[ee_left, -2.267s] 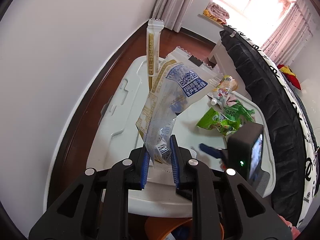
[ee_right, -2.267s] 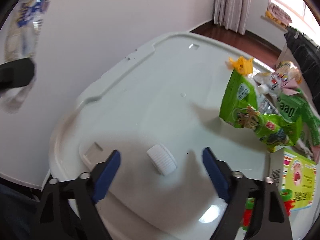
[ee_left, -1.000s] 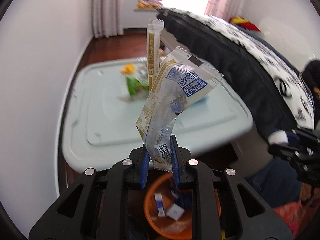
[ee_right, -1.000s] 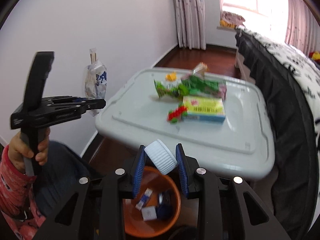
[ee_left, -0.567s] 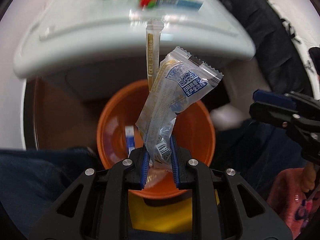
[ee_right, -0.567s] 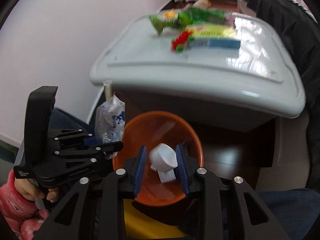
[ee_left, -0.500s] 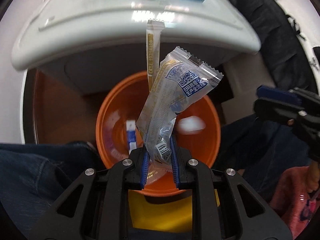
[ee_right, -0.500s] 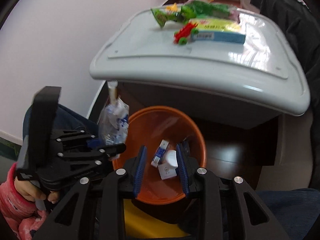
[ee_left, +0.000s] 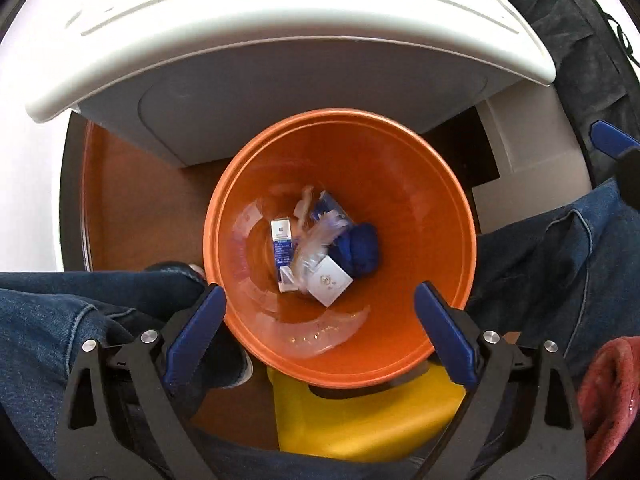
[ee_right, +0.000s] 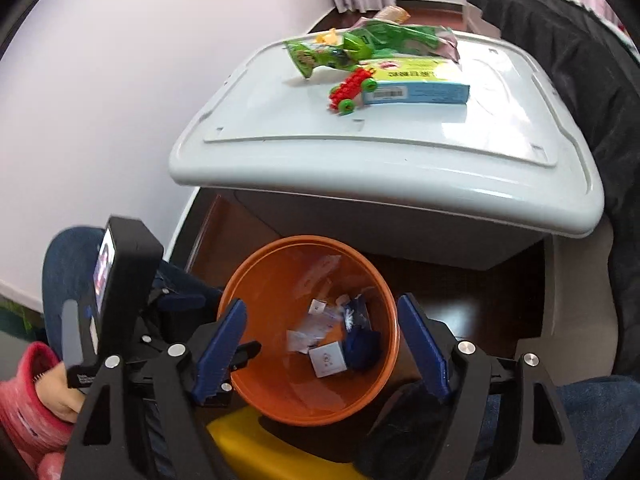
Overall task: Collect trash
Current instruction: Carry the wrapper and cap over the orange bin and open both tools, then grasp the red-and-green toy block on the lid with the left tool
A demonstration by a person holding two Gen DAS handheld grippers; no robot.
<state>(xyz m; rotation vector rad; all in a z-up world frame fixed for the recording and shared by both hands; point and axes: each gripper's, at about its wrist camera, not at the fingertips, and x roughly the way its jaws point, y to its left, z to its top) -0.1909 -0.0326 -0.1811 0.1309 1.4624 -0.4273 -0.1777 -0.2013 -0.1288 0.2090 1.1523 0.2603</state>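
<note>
An orange bin [ee_left: 440, 168] stands on the floor under the edge of a white lidded box [ee_right: 400, 168]. My left gripper [ee_left: 320, 304] points down into it, its jaws opening wide with nothing between them. Blurred clear wrappers [ee_left: 316, 240] lie inside among a white box [ee_left: 330, 282], a small blue-and-white carton [ee_left: 282, 248] and a blue lump [ee_left: 360, 248]. My right gripper [ee_right: 320, 312] hovers over the same bin [ee_right: 248, 280], jaws opening and empty. Green snack bags [ee_right: 360, 48], a green-and-blue carton [ee_right: 416, 84] and a red toy [ee_right: 352, 88] lie on the lid.
A yellow object [ee_left: 360, 412] sits under the bin's near side. Legs in jeans [ee_left: 60, 312] flank the bin on both sides. A hand in a pink sleeve [ee_right: 48, 396] is at the left. A dark bedspread [ee_right: 580, 60] runs along the right, a pale wall on the left.
Both grippers sank over the bin and opened. The wrappers left the left jaws and the white cap left the right jaws; both dropped into the bin.
</note>
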